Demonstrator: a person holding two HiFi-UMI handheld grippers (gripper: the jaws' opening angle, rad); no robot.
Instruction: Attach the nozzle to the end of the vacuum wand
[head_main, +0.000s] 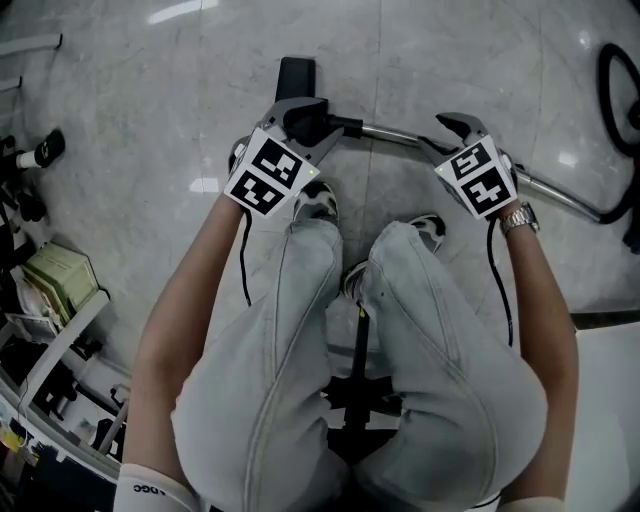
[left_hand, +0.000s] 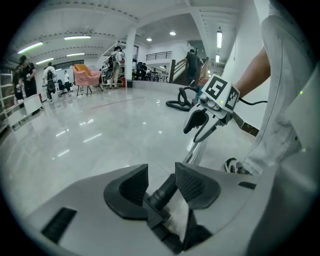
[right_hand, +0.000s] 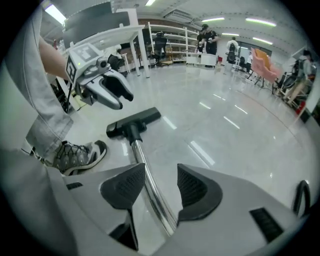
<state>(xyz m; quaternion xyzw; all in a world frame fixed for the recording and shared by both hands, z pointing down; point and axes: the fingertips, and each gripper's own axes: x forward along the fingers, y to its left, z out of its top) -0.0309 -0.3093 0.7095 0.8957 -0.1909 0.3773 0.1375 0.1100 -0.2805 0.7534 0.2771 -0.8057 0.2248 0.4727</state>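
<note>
Black flat floor nozzle (right_hand: 134, 121) lies on pale marble floor (right_hand: 225, 125), apparently already joined to shiny chrome vacuum wand (right_hand: 152, 195). Left gripper (left_hand: 161, 172) straddles nozzle's neck, right gripper (right_hand: 161, 172) straddles wand; both w/ jaws apart, not pinching, prob. letting go.

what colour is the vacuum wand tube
The wand is shiny chrome silver, clearest in the right gripper view.

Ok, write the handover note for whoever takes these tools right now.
Left tool: open, the black neck between its jaws, not clamped.
Right tool: open wide, astride the chrome wand, not gripping.
The nozzle lies on the floor, seemingly seated on the wand's end.
Done: the join, by the look of it. Left: check it holds, pull both tools clear.
</note>
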